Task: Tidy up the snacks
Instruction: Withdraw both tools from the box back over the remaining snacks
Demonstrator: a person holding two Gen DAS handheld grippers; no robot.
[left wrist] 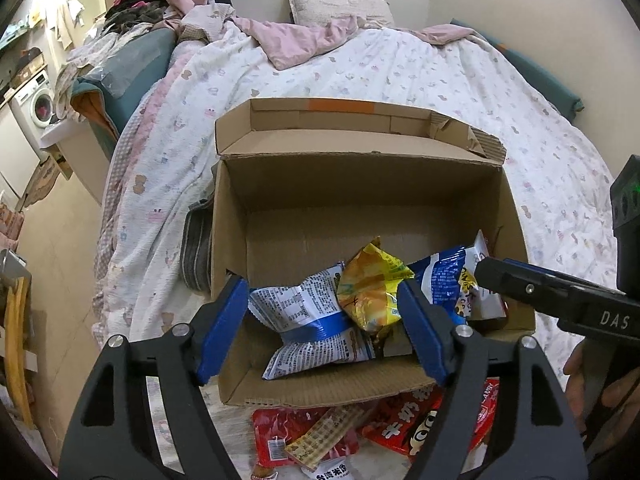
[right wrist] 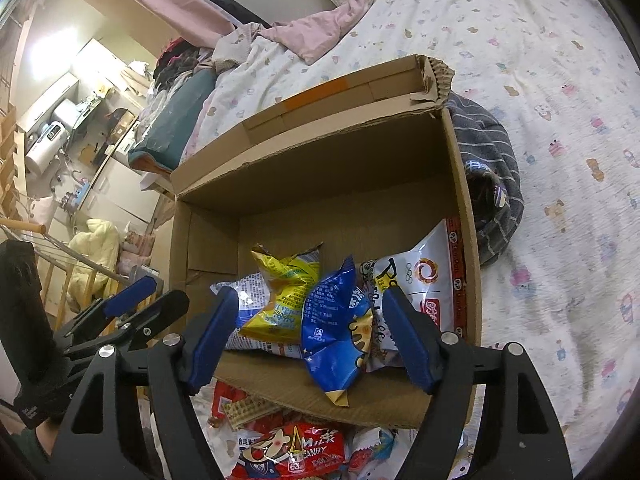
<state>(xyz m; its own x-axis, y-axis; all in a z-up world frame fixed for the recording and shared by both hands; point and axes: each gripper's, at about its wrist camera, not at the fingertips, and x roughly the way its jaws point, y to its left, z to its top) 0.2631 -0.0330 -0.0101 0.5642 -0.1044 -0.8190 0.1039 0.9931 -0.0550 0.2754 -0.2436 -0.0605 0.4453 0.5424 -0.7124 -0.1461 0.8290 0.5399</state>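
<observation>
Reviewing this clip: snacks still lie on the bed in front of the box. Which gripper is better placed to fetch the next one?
Roughly even, slight edge to the left gripper: open, empty, with the red packets just beneath it outside the cardboard box. The right gripper is open too.

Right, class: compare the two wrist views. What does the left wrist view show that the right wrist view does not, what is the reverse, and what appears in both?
Only the left wrist view: a white front-loading washing machine.

Only the right wrist view: a red MILK CANDY bag and a white cylindrical water heater.

Both: the open brown cardboard box on the bed, with the crumpled yellow snack packet and blue snack packet inside.
</observation>
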